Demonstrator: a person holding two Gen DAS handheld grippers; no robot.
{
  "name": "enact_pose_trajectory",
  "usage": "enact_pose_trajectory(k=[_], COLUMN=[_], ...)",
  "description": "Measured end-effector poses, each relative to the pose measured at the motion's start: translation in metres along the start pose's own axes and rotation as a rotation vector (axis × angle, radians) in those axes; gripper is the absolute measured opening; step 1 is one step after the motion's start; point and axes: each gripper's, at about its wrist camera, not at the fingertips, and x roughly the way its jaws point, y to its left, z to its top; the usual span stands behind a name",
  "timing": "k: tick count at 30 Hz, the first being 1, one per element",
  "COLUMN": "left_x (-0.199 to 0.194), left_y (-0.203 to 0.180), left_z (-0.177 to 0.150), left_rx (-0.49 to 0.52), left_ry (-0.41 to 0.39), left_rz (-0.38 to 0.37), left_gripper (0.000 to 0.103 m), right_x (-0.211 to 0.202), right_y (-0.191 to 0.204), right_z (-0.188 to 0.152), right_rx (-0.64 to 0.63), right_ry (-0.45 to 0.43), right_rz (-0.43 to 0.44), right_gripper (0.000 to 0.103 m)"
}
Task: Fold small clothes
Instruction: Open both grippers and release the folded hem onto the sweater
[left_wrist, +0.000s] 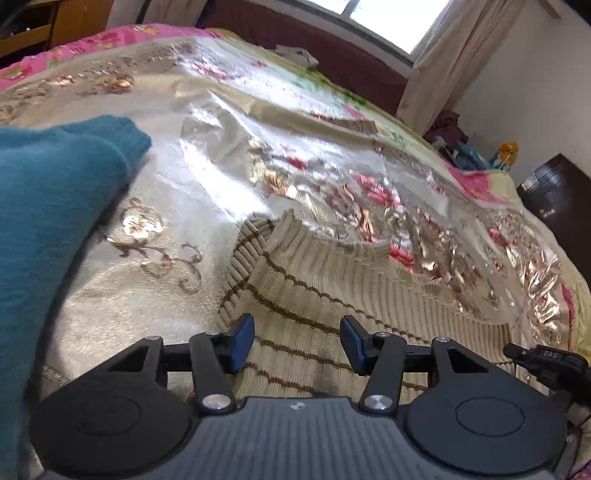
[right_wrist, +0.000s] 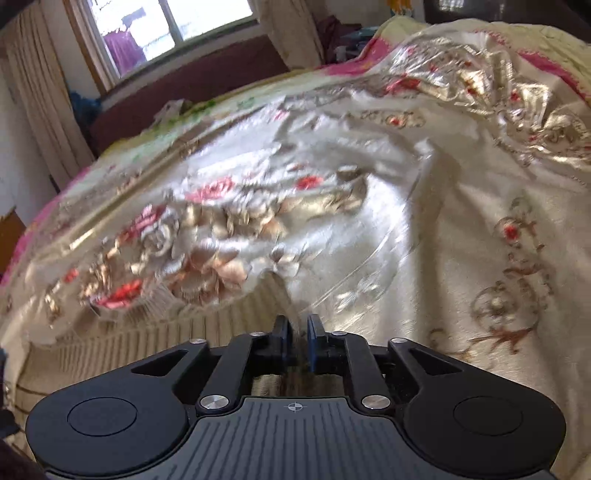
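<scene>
A beige ribbed-knit sweater with thin brown stripes (left_wrist: 332, 295) lies flat on a shiny cream bedspread embroidered with gold and red flowers (left_wrist: 221, 155); its ribbed border faces the far side of the bed, and its stripes run slantwise across the left-wrist view, from upper left to lower right. In the right-wrist view the same sweater (right_wrist: 147, 343) fills the lower left, its ribbed edge running left to right. The left gripper (left_wrist: 297, 341) hovers over the knit with its blue-padded jaws well apart and nothing between them. The right gripper (right_wrist: 295, 341) shows a narrow gap between its jaws at the sweater's edge; whether any fabric is pinched there cannot be told. A teal fleece garment (left_wrist: 55, 206) lies heaped at the left of the left-wrist view, near the sweater but apart from it. Beyond the bed stand a dark maroon headboard (left_wrist: 332, 48), a bright window (right_wrist: 173, 22) and beige curtains (left_wrist: 443, 62). Small characters on a black device at the right edge of the left-wrist view (left_wrist: 546, 360) are too blurred to read.
</scene>
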Motion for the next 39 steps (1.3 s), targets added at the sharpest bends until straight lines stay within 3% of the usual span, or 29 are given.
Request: enact_pose_trajectory(k=[5, 9, 13, 14, 23, 31, 34, 39], left_x=[-0.023, -0.021, -0.012, -0.013, -0.034, -0.038, -0.043, -0.047], left_y=[-0.003, 0.000, 0.018, 0.022, 0.033, 0.050, 0.052, 0.054], left_z=[-0.015, -0.033, -0.047, -0.050, -0.058, -0.060, -0.063, -0.064], left_rx=[0.032, 0.041, 0.007, -0.001, -0.035, -0.098, -0.098, -0.106], left_ry=[-0.049, -0.024, 0.035, 0.030, -0.038, -0.033, -0.034, -0.034], left_rz=[-0.006, 0.009, 0.069, 0.055, 0.031, 0.066, 0.082, 0.094], left_gripper=[0.055, 0.055, 0.054, 0.054, 0.054, 0.054, 0.054, 0.054], right_x=[-0.041, -0.054, -0.034, -0.029, -0.043, -0.073, -0.077, -0.063], right_y=[-0.001, 0.012, 0.009, 0.004, 0.014, 0.062, 0.095, 0.183], right_z=[-0.010, -0.037, -0.057, -0.058, -0.050, -0.065, -0.065, -0.070], right_rx=[-0.005, -0.070, -0.086, -0.074, -0.112, -0.210, -0.258, -0.393], right_ry=[-0.058, -0.010, 0.096, 0.108, 0.081, 0.043, 0.045, 0.093], right_rz=[0.049, 0.112, 0.028, 0.018, -0.075, -0.057, 0.006, 0.145], right_gripper=[0.018, 0.018, 0.019, 0.021, 0.025, 0.027, 0.029, 0.029])
